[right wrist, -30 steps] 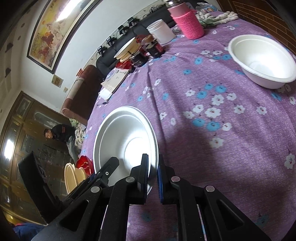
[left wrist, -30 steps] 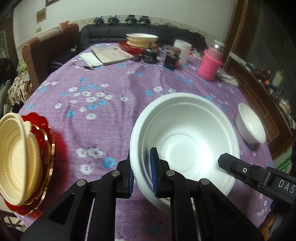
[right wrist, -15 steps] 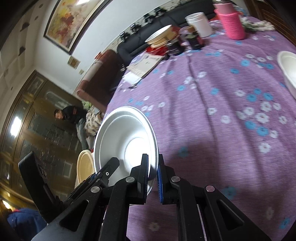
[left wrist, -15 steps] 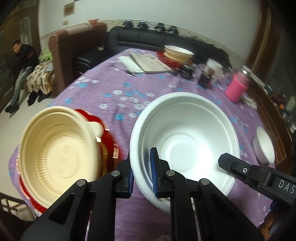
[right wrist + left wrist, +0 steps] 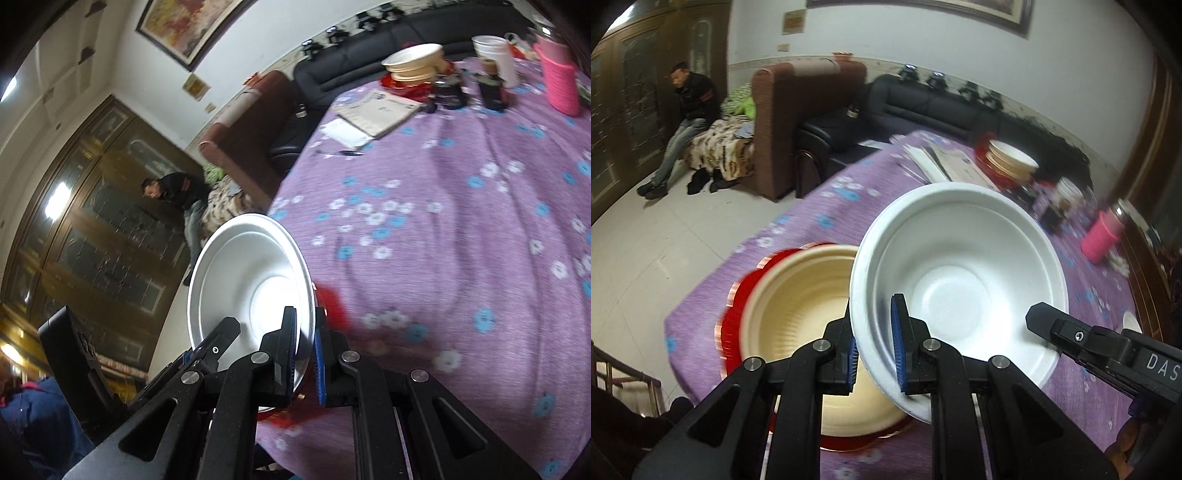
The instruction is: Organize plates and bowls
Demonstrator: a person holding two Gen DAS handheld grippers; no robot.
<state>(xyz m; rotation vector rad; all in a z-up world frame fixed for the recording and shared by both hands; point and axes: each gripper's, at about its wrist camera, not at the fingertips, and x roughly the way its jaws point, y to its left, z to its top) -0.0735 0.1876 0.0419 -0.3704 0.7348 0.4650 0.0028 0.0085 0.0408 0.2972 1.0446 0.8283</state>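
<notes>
- Purple flowered tablecloth point(image 5: 827, 218) covers the table, whose near-left edge drops straight to a pale tiled floor point(image 5: 657, 236); a brown armchair and a seated person are far left, well apart from the work.
- At the near-left corner a cream bowl point(image 5: 798, 295) sits nested on a red plate point(image 5: 738, 314), close to that edge. A hard or off-centre landing could, I judge, nudge the stack toward the drop.
- Left gripper point(image 5: 873, 345) has its jaws drawn narrow, clamped on the near-left rim of the white bowl point(image 5: 956, 280), which hangs in the air partly over the cream one.
- Thin foam rim, I judge: squeezed or twisted by two separate grips, it could crease or crack.
- Right gripper point(image 5: 304, 350) is likewise pinched tight on the opposite rim; if one hand leads the other, the bowl may tilt and slip out.
- Far right, a second stack of bowls, papers, jars and a pink-sleeved bottle point(image 5: 1102, 236) stand clear of the path.
</notes>
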